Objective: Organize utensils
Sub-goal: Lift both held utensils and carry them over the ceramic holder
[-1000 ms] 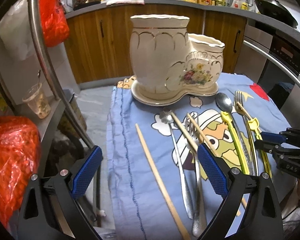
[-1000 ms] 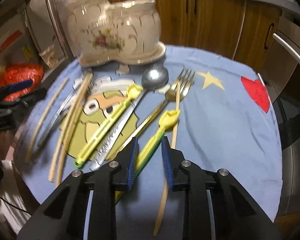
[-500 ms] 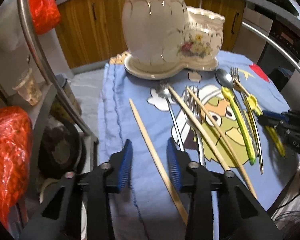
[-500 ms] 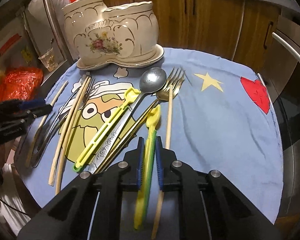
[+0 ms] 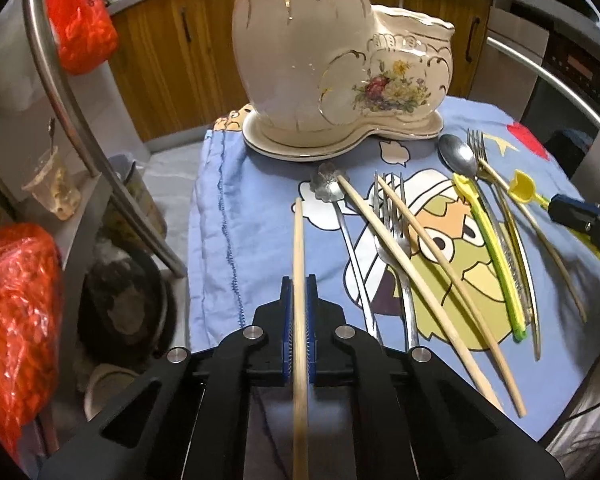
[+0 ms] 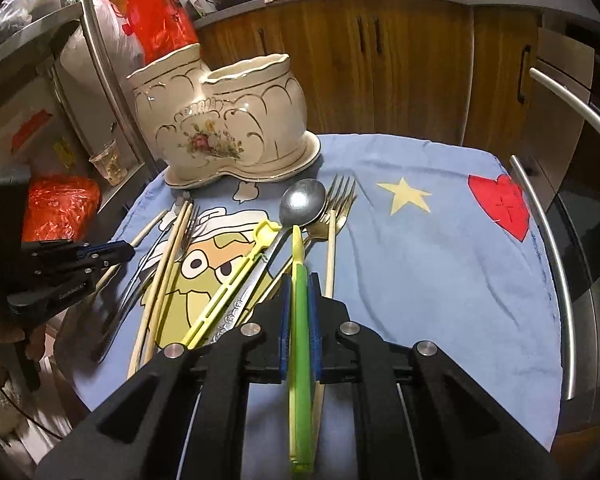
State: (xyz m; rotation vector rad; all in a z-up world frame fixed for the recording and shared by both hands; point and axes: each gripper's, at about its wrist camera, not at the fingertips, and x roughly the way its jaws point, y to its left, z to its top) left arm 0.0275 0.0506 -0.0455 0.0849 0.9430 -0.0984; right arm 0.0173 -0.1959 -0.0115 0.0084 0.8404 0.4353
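Left wrist view: left hand-held gripper (image 5: 299,284) has just closed on a wooden chopstick (image 5: 298,240); right hand-held gripper (image 6: 300,284) clamps a yellow-green utensil (image 6: 299,264).

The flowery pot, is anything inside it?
The ceramic utensil holder shows two open mouths, and nothing pokes out above either rim. The walls hide the insides, so the bottoms cannot be seen.
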